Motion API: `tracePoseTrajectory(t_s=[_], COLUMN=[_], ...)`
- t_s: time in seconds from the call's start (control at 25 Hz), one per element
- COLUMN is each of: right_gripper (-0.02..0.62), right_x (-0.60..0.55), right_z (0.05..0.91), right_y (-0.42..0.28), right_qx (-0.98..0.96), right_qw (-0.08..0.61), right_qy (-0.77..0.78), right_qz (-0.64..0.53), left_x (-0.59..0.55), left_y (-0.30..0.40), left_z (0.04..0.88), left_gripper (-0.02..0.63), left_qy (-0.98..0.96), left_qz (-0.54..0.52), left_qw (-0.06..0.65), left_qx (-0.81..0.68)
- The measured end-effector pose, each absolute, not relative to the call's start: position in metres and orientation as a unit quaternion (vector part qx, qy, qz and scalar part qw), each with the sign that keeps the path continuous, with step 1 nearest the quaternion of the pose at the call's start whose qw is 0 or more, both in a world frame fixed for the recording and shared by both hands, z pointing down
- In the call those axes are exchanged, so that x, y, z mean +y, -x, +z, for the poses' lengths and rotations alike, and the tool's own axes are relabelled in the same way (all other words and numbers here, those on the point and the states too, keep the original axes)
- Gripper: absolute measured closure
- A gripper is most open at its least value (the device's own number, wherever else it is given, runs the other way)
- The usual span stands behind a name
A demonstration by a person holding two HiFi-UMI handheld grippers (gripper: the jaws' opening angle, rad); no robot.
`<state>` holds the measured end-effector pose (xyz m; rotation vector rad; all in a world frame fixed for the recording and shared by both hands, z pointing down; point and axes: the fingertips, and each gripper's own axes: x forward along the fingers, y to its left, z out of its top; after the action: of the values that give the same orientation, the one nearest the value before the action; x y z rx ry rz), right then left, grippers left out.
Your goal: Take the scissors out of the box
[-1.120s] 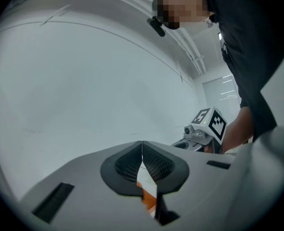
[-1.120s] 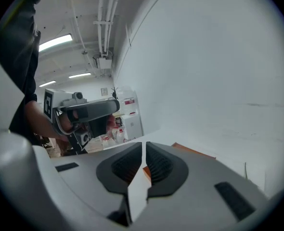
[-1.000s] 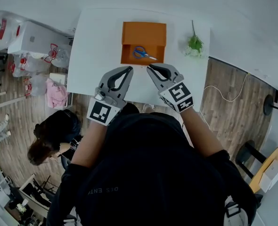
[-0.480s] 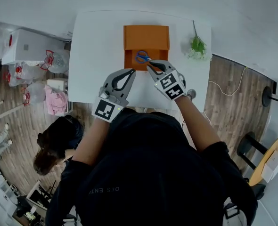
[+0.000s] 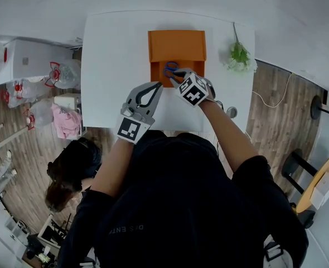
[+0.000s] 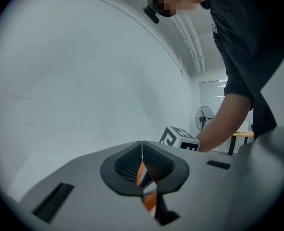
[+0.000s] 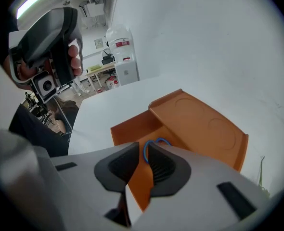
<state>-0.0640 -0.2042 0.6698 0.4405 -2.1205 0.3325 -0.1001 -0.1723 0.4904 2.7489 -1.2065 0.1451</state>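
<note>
**A:** Right gripper (image 7: 144, 152) first: jaws parted by just a sliver, and one blue handle loop of the scissors (image 7: 157, 141) shows right in that slot.

**B:** Pinching it?

**A:** Can't say the pads touch it, because the slot looks wider than the loop. The scissors lie inside the orange box (image 7: 132, 125), down in its open near part.

**B:** And from the head view?

**A:** The right gripper (image 5: 174, 76) tips down over the near edge of the box (image 5: 177, 41), just near-right of the scissors (image 5: 170, 67). Its marker cube (image 5: 193, 89) faces up at us.

**B:** The other side?

**A:** Left gripper (image 6: 142, 146): jaws pressed together at the tips, nothing between them. A scrap of orange peeks through the gap lower down. From above, the left gripper (image 5: 156, 86) sits over the white table (image 5: 111, 49), just near-left of the box and apart from it.

**B:** Wider picture?

**A:** The box stands mid-table toward the far edge, its flat lid panel on the far side. A flower sprig (image 5: 240, 54) lies at the right of the table, well apart from the box. A person with dark hair (image 5: 69, 166) sits off the table's near-left corner.
</note>
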Motion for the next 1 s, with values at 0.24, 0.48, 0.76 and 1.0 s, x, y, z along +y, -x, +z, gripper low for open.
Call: tracePoseTrajectory(t_s=[0.24, 0.48, 0.76, 1.0], right_gripper=[0.526, 0.522, 0.533, 0.562], right_x=[-0.206, -0.207, -0.207, -0.211], right_z=[0.710, 0.737, 0.751, 0.751], right_y=[0.069, 0.074, 0.079, 0.078], right_qx=[-0.835, -0.814, -0.800, -0.799], right_qw=[0.512, 0.551, 0.577, 0.574], right_qy=[-0.148, -0.123, -0.108, -0.116], right_qz=[0.139, 0.136, 0.121, 0.134], left_x=[-0.186, -0.193, -0.197, -0.198], left_y=[0.107, 0.116, 0.124, 0.130], left_z=[0.512, 0.524, 0.529, 0.529], left_gripper=[0.586, 0.586, 0.586, 0.586], left_qy=[-0.909, -0.906, -0.904, -0.901], left_qz=[0.055, 0.059, 0.058, 0.056], left_qw=[0.082, 0.089, 0.099, 0.102], left_qx=[-0.405, -0.409, -0.412, -0.418])
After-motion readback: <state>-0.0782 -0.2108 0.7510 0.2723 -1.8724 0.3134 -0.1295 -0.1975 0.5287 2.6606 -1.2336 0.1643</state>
